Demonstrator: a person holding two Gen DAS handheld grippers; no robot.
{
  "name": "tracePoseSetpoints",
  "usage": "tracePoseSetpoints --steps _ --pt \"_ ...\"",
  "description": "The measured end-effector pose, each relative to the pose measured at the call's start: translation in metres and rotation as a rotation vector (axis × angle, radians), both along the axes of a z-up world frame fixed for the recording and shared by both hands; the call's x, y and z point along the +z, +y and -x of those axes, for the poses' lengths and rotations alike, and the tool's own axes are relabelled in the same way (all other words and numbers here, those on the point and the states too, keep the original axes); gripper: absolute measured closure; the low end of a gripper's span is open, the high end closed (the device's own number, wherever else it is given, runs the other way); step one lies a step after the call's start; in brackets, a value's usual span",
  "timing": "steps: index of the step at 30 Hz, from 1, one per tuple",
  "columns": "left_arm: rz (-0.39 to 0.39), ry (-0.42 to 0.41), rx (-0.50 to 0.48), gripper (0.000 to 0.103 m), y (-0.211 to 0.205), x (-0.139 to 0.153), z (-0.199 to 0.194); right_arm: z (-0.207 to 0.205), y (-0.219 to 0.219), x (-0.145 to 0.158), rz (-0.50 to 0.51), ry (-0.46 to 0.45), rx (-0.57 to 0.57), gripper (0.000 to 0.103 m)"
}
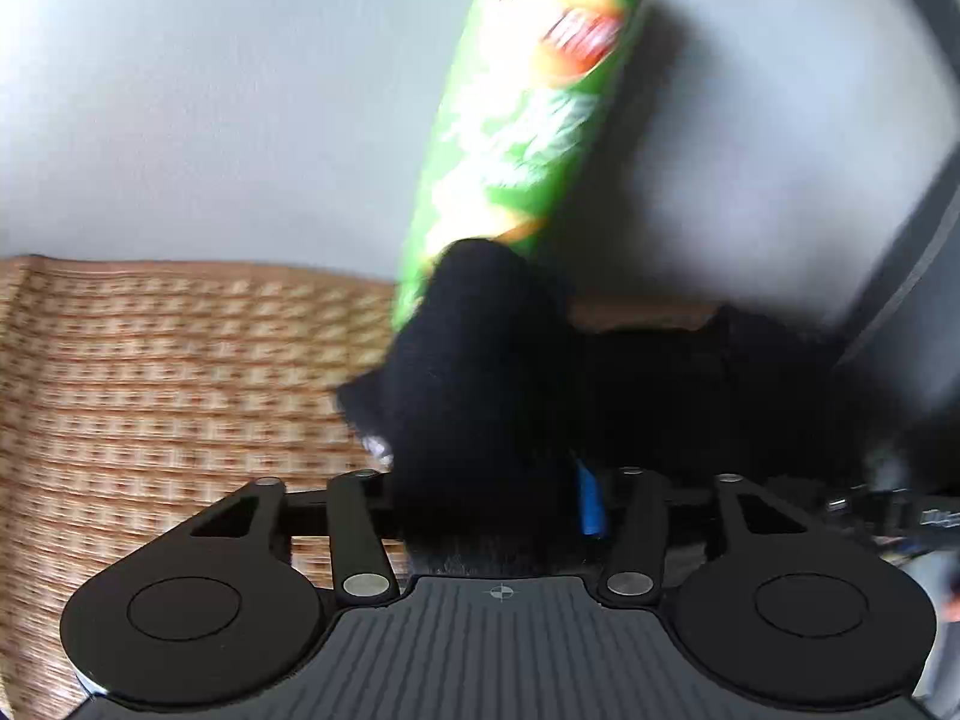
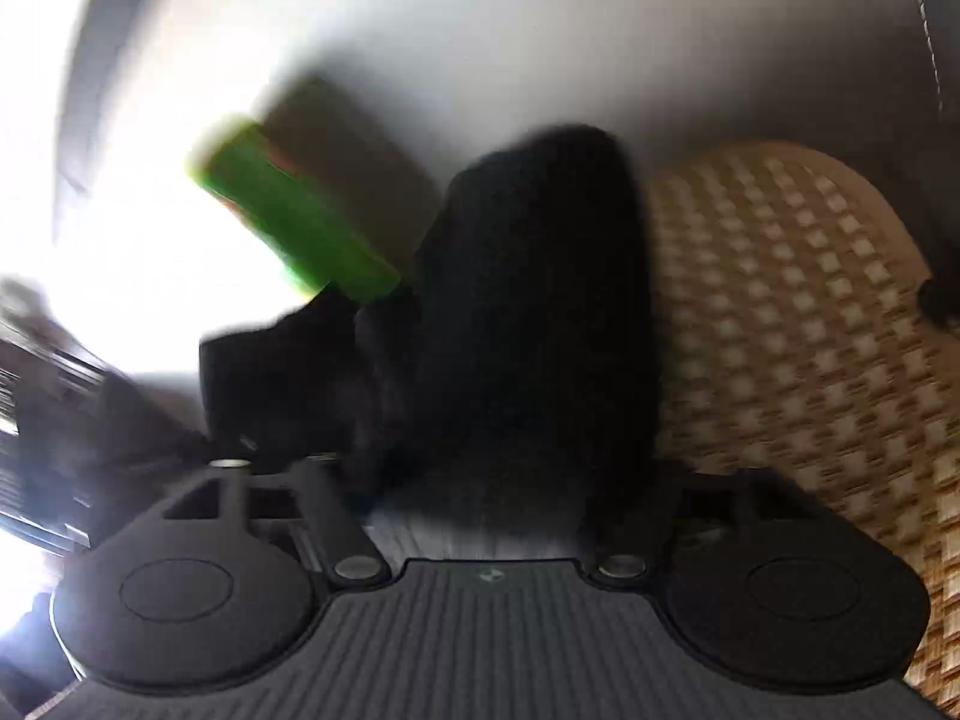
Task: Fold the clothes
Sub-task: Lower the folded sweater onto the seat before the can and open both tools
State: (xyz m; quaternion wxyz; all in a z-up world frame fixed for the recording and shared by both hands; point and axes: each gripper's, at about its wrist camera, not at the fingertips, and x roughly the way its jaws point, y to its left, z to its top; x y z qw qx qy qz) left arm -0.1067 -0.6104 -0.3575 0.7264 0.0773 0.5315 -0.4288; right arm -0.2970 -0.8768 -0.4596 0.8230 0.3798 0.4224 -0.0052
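Left wrist view: the left hand-held gripper points forward and a little upward toward a pale grey wall. A bunched black fabric garment fills the gap between its fingers and rises in a thick fold just ahead of the camera, so the left hand-held gripper is clenched on that cloth. A sliver of blue finger pad shows at the right edge of the fold. The garment trails away to the right in a dark, low mass. Behind the fold, a tall green cylindrical snack can with a red and yellow label leans to the right against the wall; its lower end is hidden by the cloth. Below and to the left lies a woven tan and orange checked mat. The picture is motion-blurred.

Right wrist view: the right hand-held gripper also faces forward, tilted so that the scene leans. The same black garment stands as a tall dark column from between its fingers, hiding them, and the grip looks closed on the cloth. The green can appears to the left of the garment, slanted, its lower end touching or behind the fabric; which one cannot be told. The checked mat spreads to the right. Strong glare whitens the left side.
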Motion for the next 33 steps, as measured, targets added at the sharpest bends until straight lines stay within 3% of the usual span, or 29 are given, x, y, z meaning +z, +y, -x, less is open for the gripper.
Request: tracePoseSetpoints --steps 2,5,7,9,11,14,18,21,24,26,29,31,33 --pt "0.051 -0.001 0.048 0.035 0.021 0.011 -0.004 -0.004 0.006 0.001 0.080 0.026 0.016 0.029" --pt "0.121 -0.025 0.046 0.040 0.029 0.032 -0.006 0.021 0.011 0.030 0.221 -0.047 -0.046 0.030" --pt "0.167 -0.041 0.038 0.050 0.030 0.046 -0.006 0.036 0.014 0.053 0.378 -0.118 -0.105 0.044" --pt "0.213 -0.057 0.030 0.056 0.032 0.060 -0.007 0.028 0.015 0.061 0.433 -0.167 -0.058 0.058" --pt "0.196 -0.102 -0.019 0.054 0.012 0.059 -0.002 0.018 0.016 0.066 0.483 -0.206 -0.011 0.058" --pt "0.123 -0.143 -0.051 0.052 -0.015 0.040 0.003 -0.027 0.014 0.036 0.483 -0.088 0.048 0.058" --pt "0.060 -0.150 -0.049 0.051 -0.029 0.018 0.006 -0.052 0.008 -0.004 0.466 -0.003 0.037 0.046" --pt "0.039 -0.169 -0.050 0.049 -0.032 0.012 0.012 -0.041 -0.005 -0.004 0.386 -0.004 -0.051 0.046" --pt "0.115 -0.260 -0.067 0.038 0.004 0.049 0.041 0.001 0.011 0.031 0.486 -0.130 -0.055 0.051" --pt "0.107 -0.334 -0.113 0.032 0.019 0.052 0.070 0.032 0.030 0.046 0.502 -0.191 -0.020 0.049" --pt "0.019 -0.338 -0.196 0.037 0.024 0.018 0.104 0.050 0.066 0.037 0.580 -0.186 0.097 0.047" --pt "-0.001 -0.382 -0.191 0.037 0.026 0.001 0.119 0.049 0.081 0.019 0.624 -0.138 0.142 0.046" --pt "0.002 -0.384 -0.153 0.037 0.031 0.013 0.125 0.051 0.085 0.013 0.628 -0.124 0.135 0.046"
